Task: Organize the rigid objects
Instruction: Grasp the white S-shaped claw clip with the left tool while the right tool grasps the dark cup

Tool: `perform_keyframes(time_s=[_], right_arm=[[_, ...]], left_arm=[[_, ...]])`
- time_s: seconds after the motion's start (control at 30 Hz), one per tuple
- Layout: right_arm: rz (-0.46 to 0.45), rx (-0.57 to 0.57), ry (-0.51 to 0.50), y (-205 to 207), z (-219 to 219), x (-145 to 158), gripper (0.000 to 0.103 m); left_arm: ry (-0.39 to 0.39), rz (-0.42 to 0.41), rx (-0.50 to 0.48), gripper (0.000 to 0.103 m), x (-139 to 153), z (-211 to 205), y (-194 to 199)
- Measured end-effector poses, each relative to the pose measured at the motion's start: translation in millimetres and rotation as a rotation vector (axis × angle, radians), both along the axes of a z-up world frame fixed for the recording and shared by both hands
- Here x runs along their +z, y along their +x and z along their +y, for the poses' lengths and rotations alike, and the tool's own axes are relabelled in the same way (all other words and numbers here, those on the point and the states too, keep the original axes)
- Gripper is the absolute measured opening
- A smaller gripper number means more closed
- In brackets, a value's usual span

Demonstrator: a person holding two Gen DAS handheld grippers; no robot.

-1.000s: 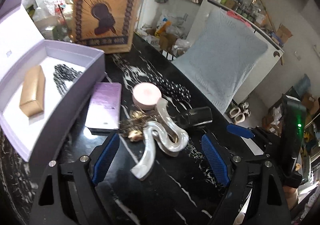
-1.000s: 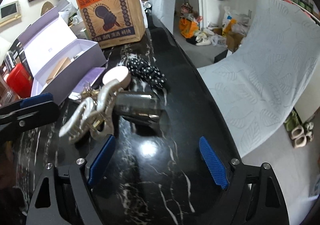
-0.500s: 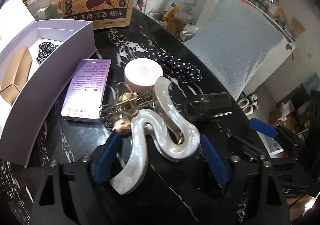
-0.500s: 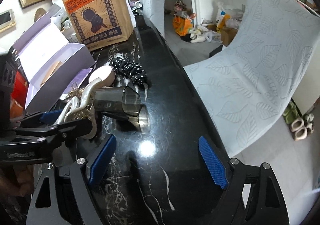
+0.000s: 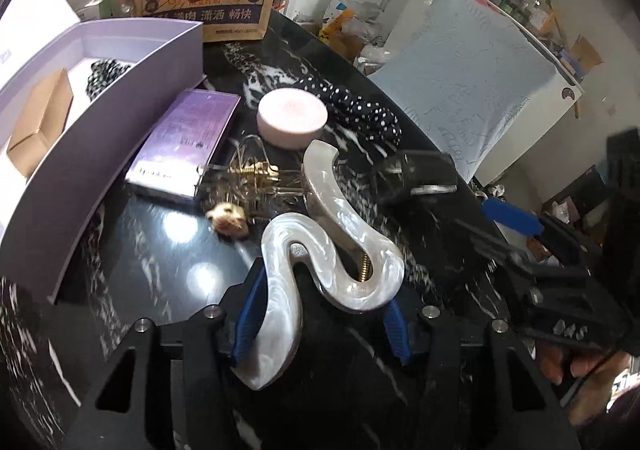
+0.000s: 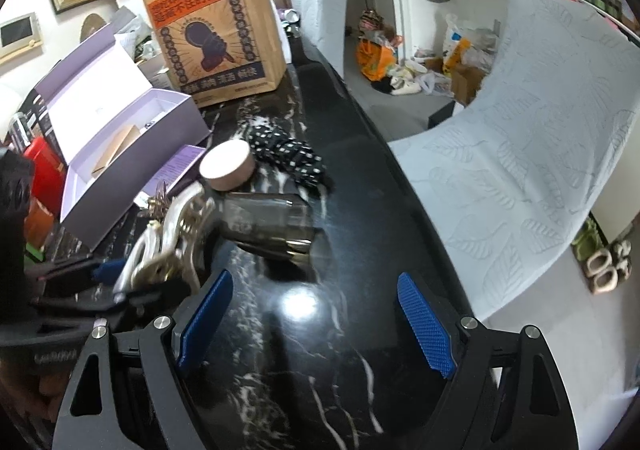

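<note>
Pearly white S-curve hair claw (image 5: 320, 250).

Bare tabletop (image 6: 340, 330) before right tool (image 6: 316, 324)

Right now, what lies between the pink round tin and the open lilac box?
In the left wrist view, a flat purple booklet lies on the black table between the pink round tin and the open lilac box.
</note>
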State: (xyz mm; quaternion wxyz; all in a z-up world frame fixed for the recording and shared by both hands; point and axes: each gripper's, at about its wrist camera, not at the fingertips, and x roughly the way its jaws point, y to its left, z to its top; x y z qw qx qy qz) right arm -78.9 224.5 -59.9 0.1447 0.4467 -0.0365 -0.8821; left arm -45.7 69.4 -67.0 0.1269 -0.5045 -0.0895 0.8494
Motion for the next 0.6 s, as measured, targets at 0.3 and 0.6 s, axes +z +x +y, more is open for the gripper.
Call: perform_keyframes(time_s=[0.3,0.6], right_arm=[[0.009,0.058,0.007,-10,-28,0,0.086],[0.023,0.07,0.04,-26,-49,-7,0.086]], left_arm=[[-0.002,-0.016,0.016,0.052,1,-25,27],[0.019,-0.01,0.05,0.052,-1,-40,42]])
